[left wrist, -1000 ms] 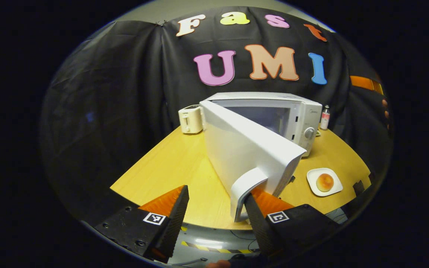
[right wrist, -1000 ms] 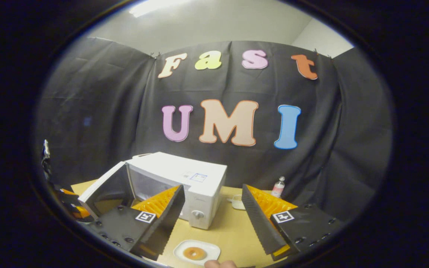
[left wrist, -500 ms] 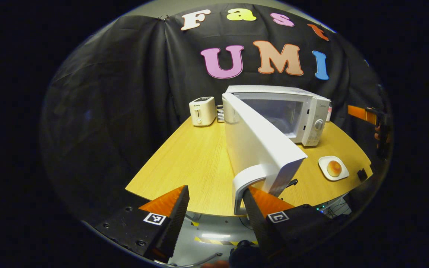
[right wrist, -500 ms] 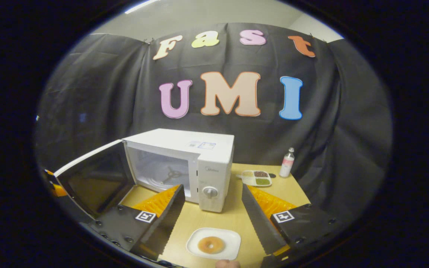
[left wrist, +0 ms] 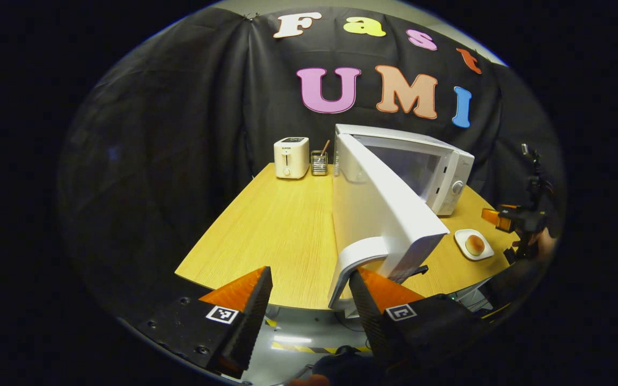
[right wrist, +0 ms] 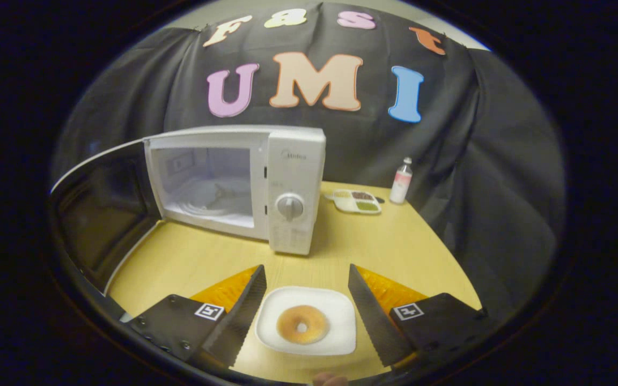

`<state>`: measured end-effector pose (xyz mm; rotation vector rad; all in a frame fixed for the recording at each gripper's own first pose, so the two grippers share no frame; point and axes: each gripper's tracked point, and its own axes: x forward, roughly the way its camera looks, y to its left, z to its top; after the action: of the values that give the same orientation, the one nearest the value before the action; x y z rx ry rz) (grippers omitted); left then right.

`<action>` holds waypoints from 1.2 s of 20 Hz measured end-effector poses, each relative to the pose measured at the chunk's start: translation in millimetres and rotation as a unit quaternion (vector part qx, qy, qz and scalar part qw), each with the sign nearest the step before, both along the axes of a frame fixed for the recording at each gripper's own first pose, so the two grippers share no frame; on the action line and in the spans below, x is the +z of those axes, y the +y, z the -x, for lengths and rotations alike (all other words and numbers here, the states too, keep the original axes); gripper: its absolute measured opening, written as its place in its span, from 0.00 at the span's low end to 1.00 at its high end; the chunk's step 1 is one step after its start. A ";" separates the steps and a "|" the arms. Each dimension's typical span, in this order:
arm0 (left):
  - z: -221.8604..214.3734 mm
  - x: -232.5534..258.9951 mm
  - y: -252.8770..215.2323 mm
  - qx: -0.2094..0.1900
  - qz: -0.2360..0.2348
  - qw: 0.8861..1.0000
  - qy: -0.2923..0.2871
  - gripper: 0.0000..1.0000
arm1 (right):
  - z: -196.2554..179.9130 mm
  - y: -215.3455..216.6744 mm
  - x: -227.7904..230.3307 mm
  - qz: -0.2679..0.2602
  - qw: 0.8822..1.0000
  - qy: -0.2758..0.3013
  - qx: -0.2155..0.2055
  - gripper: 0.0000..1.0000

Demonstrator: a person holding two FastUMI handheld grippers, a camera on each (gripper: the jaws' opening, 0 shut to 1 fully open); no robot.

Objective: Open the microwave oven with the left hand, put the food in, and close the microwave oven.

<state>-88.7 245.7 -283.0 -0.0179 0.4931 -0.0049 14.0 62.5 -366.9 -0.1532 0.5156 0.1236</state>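
The white microwave (left wrist: 451, 161) stands on the wooden table (left wrist: 277, 230) with its door (left wrist: 379, 209) swung wide open. My left gripper (left wrist: 309, 276) is open; the door's curved handle (left wrist: 354, 260) rests against its right finger (left wrist: 362, 292), and the left finger is clear of it. In the right gripper view the cavity (right wrist: 207, 182) with its turntable is exposed. A doughnut (right wrist: 302, 324) lies on a white square plate (right wrist: 336, 308) near the table's front edge. My right gripper (right wrist: 306, 271) is open, low over the plate, one finger on each side. The doughnut (left wrist: 474, 245) also appears far right.
A white toaster (left wrist: 291, 157) and a small utensil holder (left wrist: 318, 162) stand at the back left. A bottle (right wrist: 402, 180) and a divided dish (right wrist: 358, 201) sit right of the microwave. The open door (right wrist: 100, 214) juts out past the table's front edge.
The door has swung wider as my left gripper pulled the handle back. My right gripper dropped toward the table and now straddles the plate with the doughnut.
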 end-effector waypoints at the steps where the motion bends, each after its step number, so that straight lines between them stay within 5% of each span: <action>1: 1.6 0.0 2.5 -0.001 0.001 1.000 -0.001 0.85 | 2.0 -0.5 -9.6 0.006 1.000 0.009 -0.003 0.98; 16: 20.2 42.5 28.2 0.001 -0.008 0.999 -0.037 0.86 | 18.9 -6.2 -80.6 0.041 0.995 0.087 -0.032 0.98; 24: -6.0 128.2 29.7 0.027 -0.014 0.988 -0.149 0.85 | 20.0 -11.6 -102.3 0.011 0.990 0.120 -0.068 0.99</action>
<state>-82.6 275.4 -154.9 -0.0029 0.1931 0.0519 -6.0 50.9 -469.2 -0.1245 0.7659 0.0024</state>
